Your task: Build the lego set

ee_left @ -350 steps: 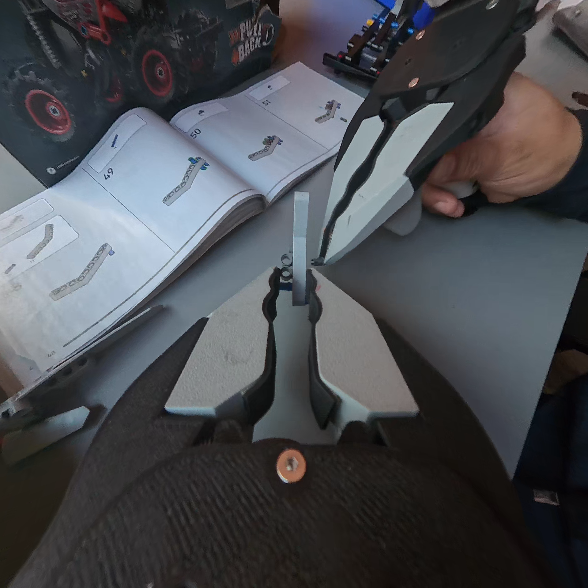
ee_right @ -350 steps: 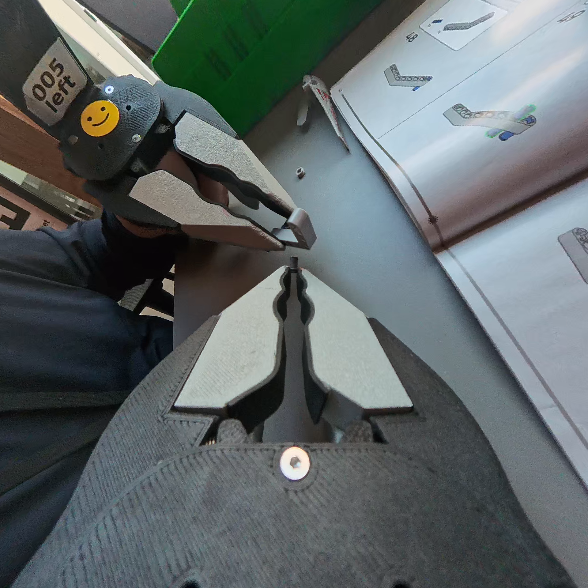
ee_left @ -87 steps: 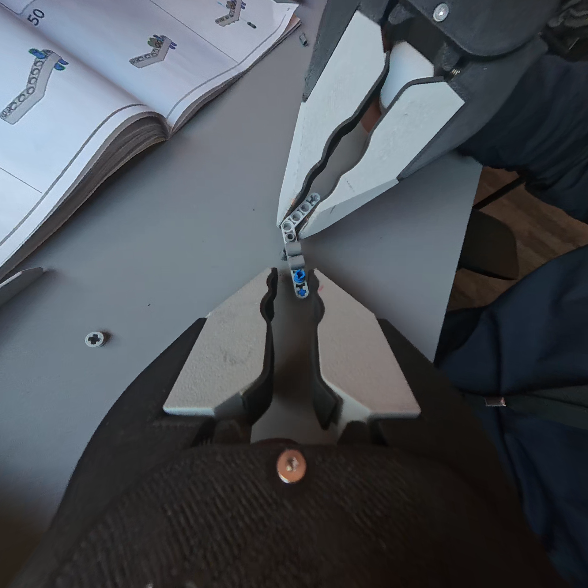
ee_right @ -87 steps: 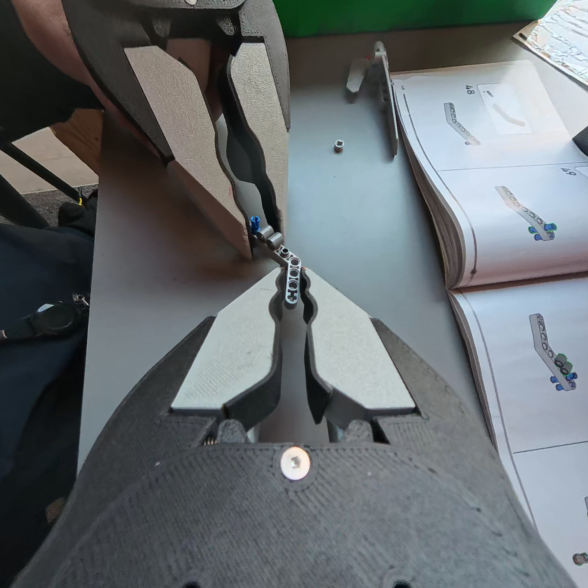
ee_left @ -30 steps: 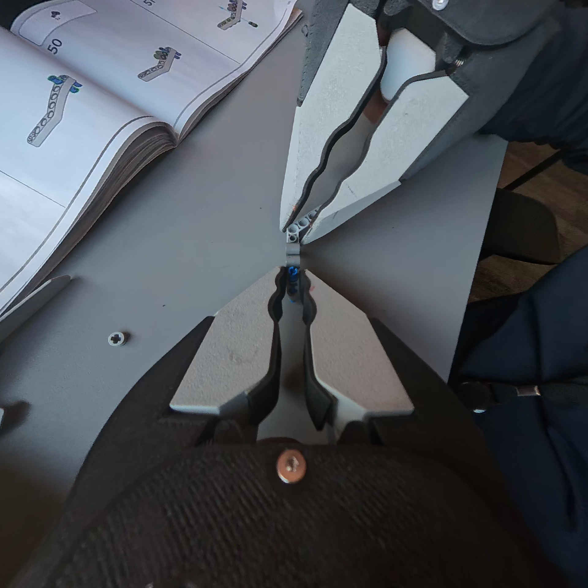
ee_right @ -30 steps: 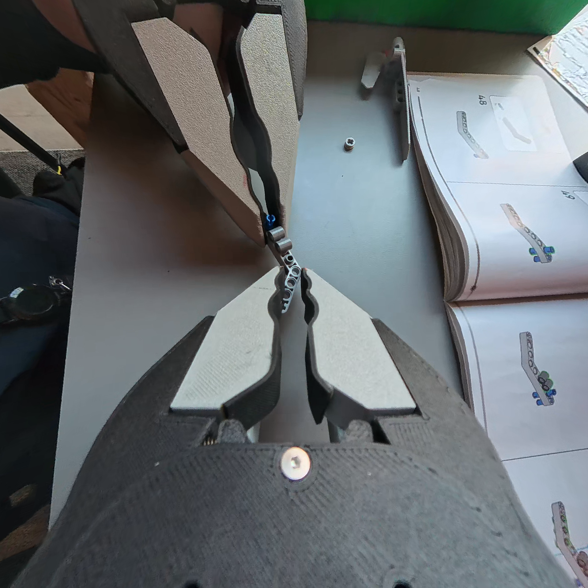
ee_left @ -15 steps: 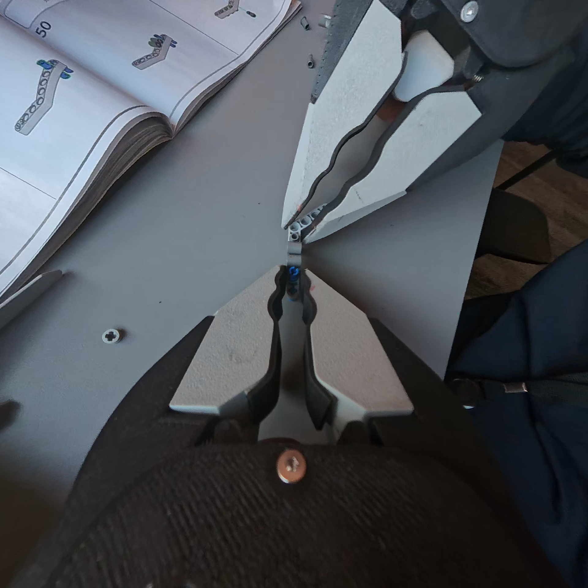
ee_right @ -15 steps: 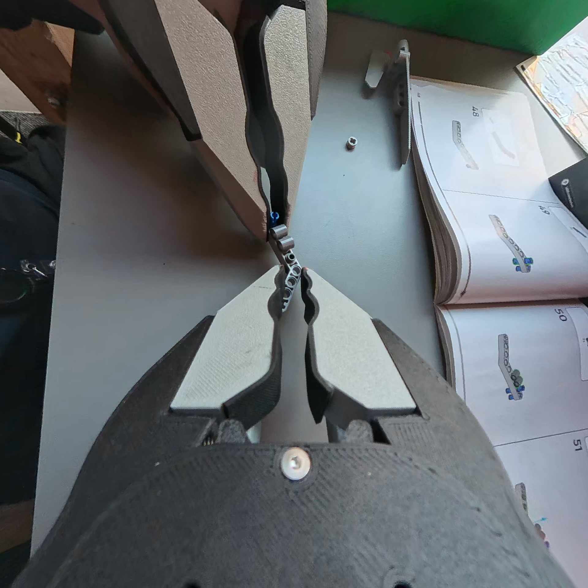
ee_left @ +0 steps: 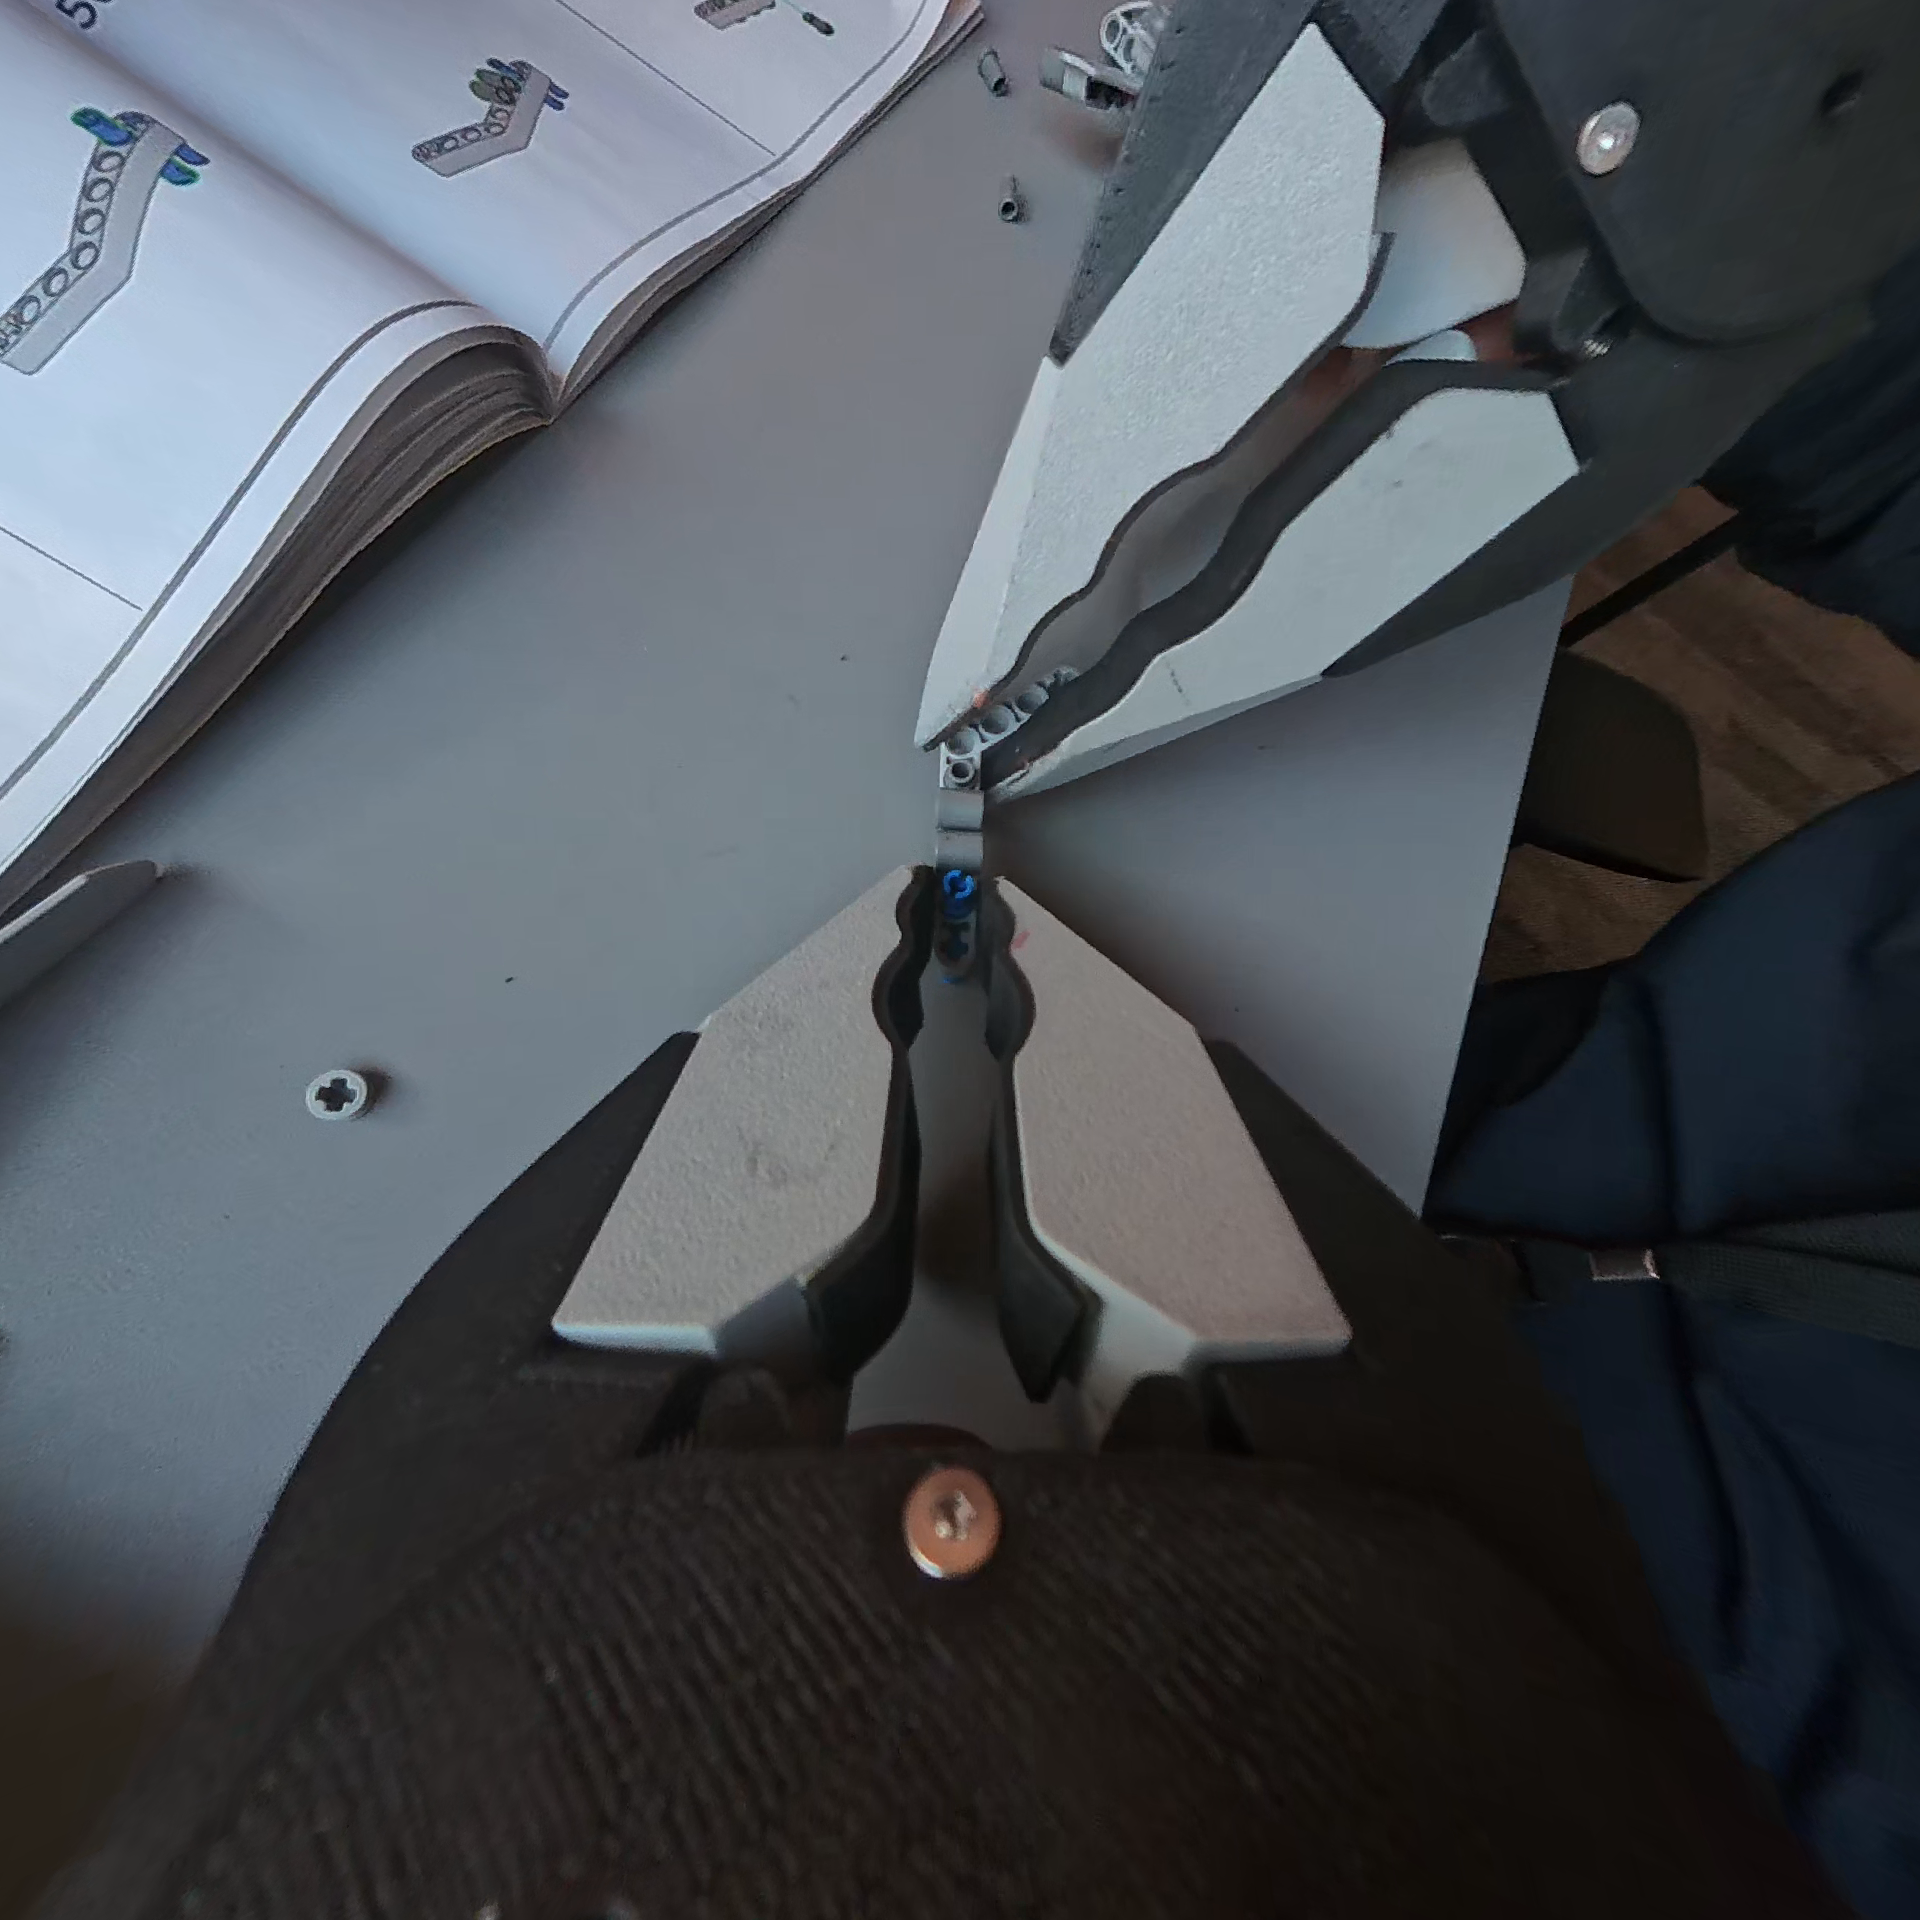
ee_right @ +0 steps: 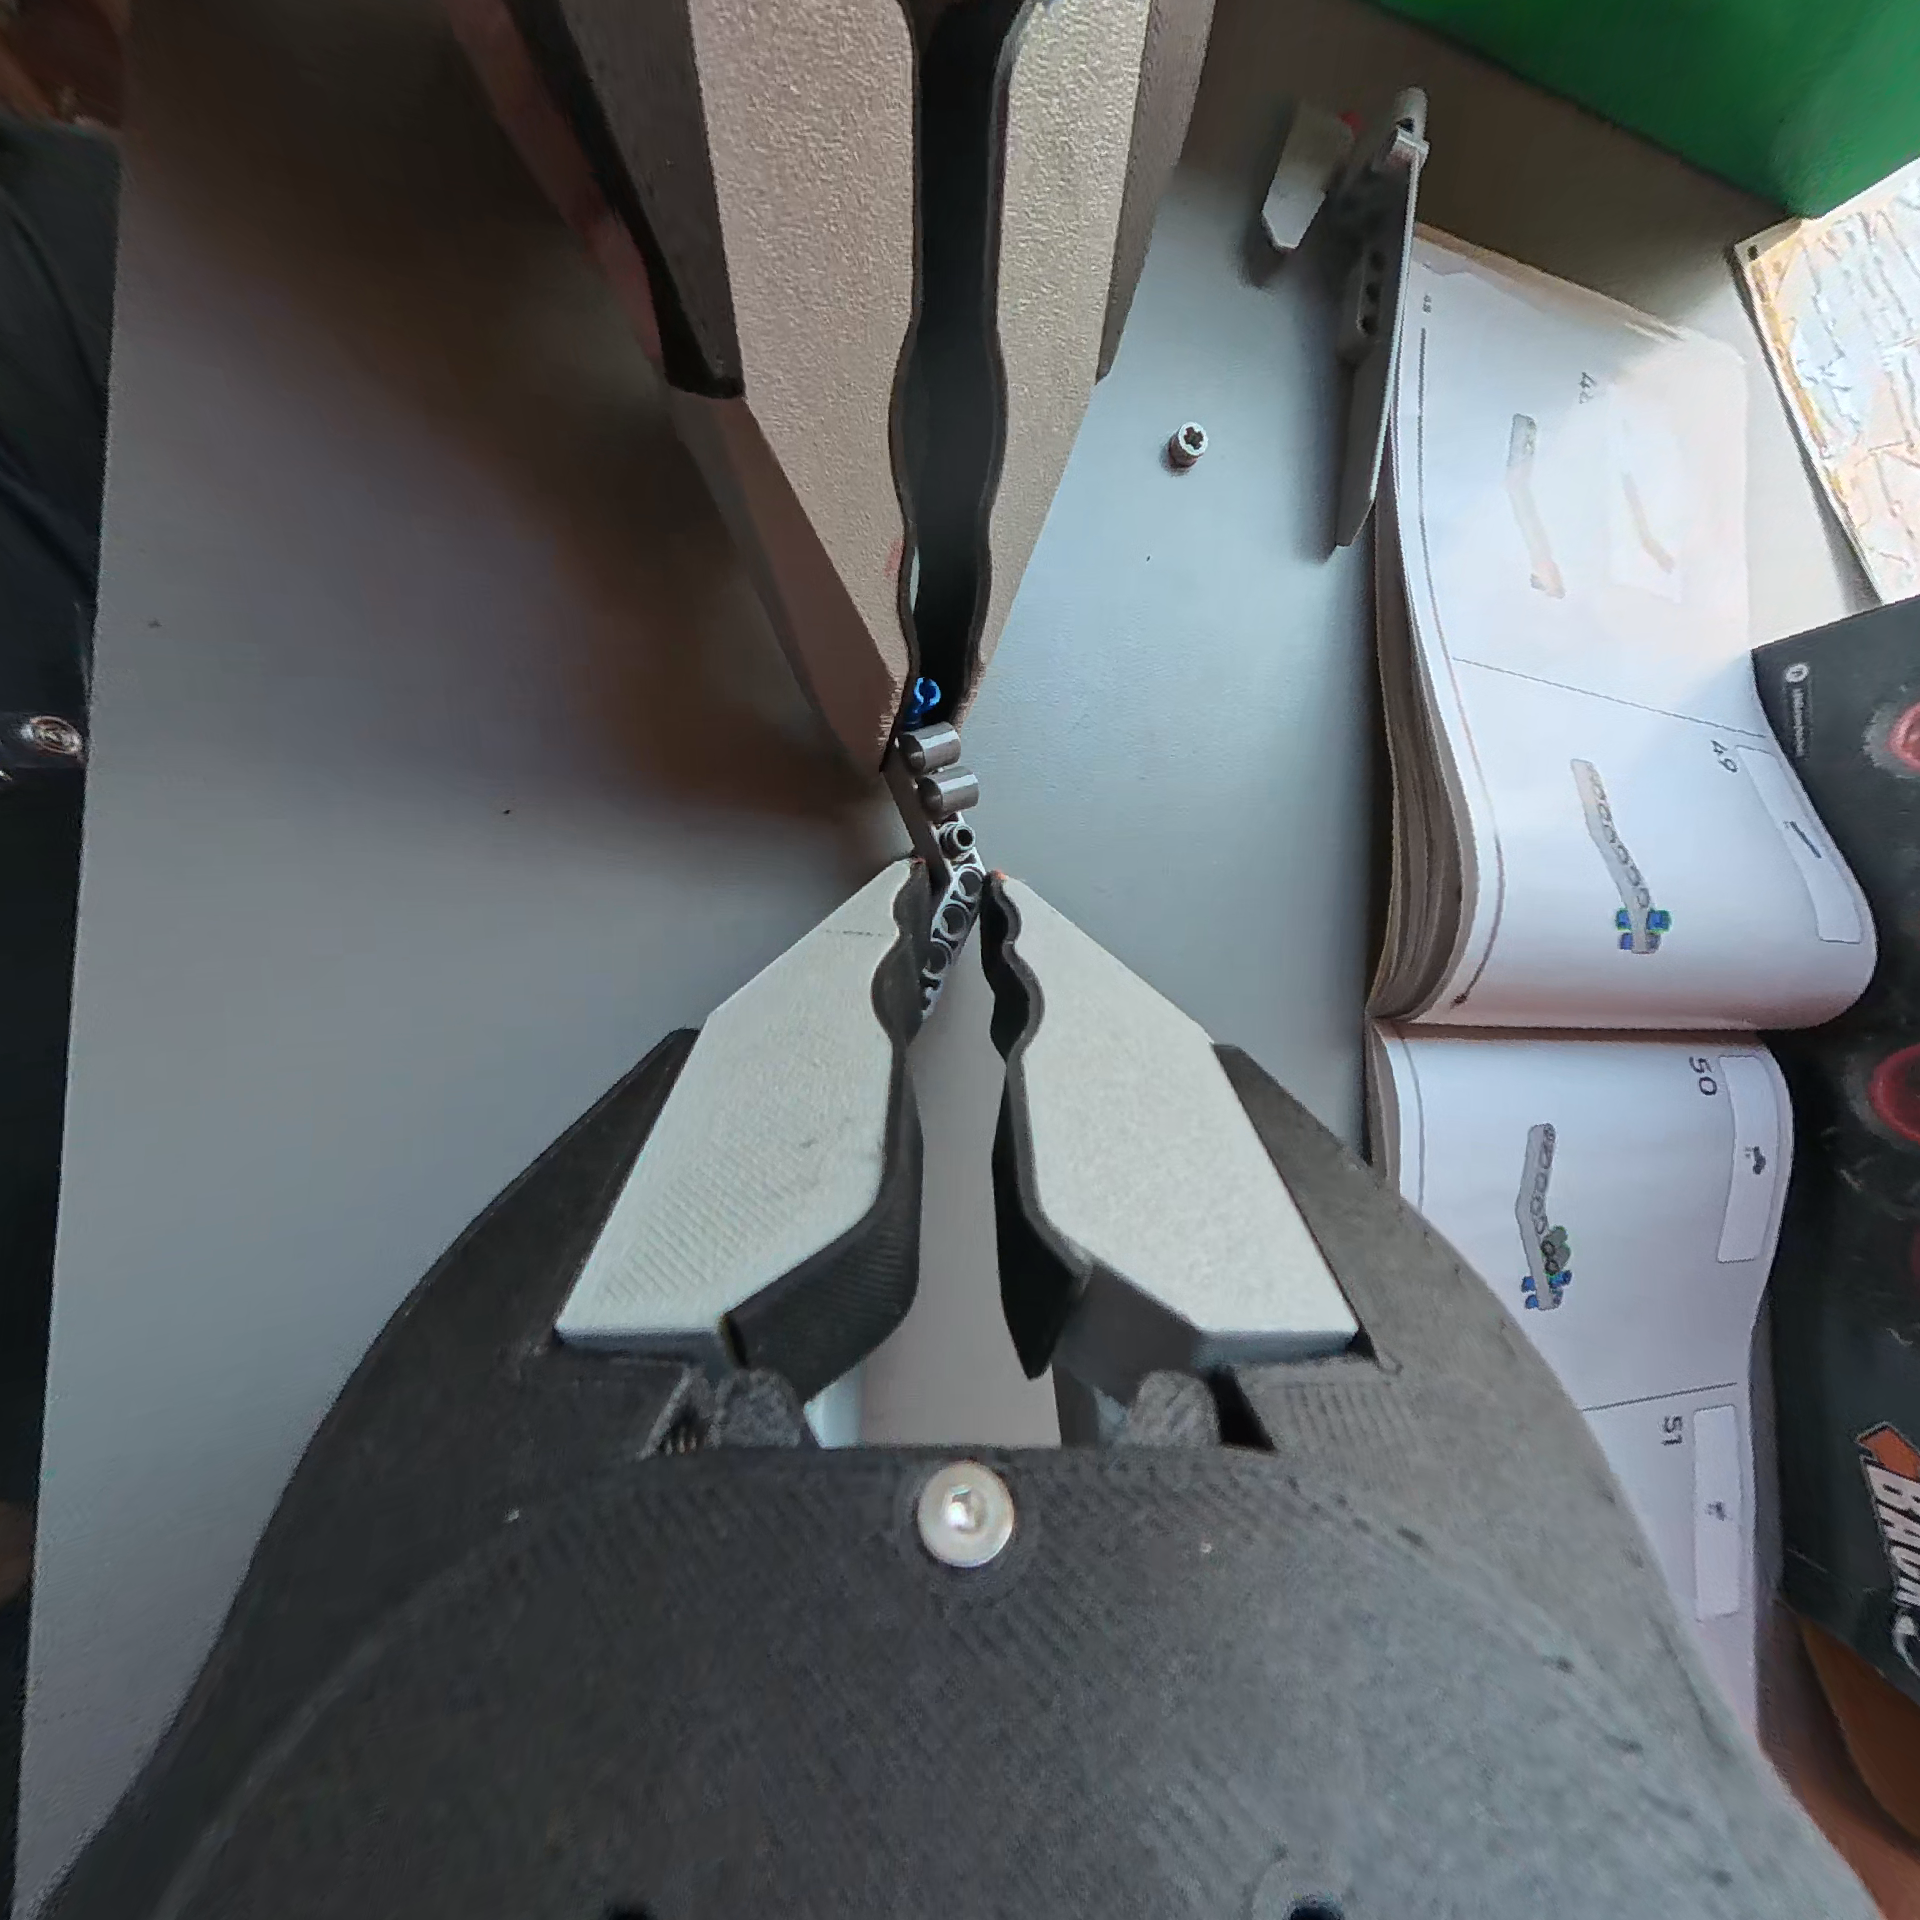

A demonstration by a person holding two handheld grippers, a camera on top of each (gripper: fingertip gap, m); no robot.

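Observation:
Both grippers hold one small grey lego assembly above the grey table. My left gripper (ee_left: 956, 902) is shut on its dark end, which carries a blue pin (ee_left: 958, 886). My right gripper (ee_right: 951, 883) is shut on the light grey holed beam (ee_right: 953, 914) at the other end. In the left wrist view the right gripper (ee_left: 971, 750) reaches in from the upper right with the beam (ee_left: 1000, 715) between its tips. In the right wrist view the left gripper (ee_right: 928, 727) comes down from the top, and two dark grey connectors (ee_right: 940, 774) bridge the tips.
An open instruction booklet (ee_left: 260, 260) lies on the table and also shows in the right wrist view (ee_right: 1610, 831). A loose grey bush (ee_left: 341, 1093) lies nearby. Grey panel parts (ee_right: 1361, 312), a green bin (ee_right: 1662, 83) and the set's box (ee_right: 1849, 935) stand beyond. The table edge (ee_left: 1486, 935) is close. Less than 4 cm separates the two grippers' tips.
The left gripper, open 2.9 s ago, has shut on the blue-pin end. Since a second ago both grippers keep their hold, and the right gripper has tilted a little.

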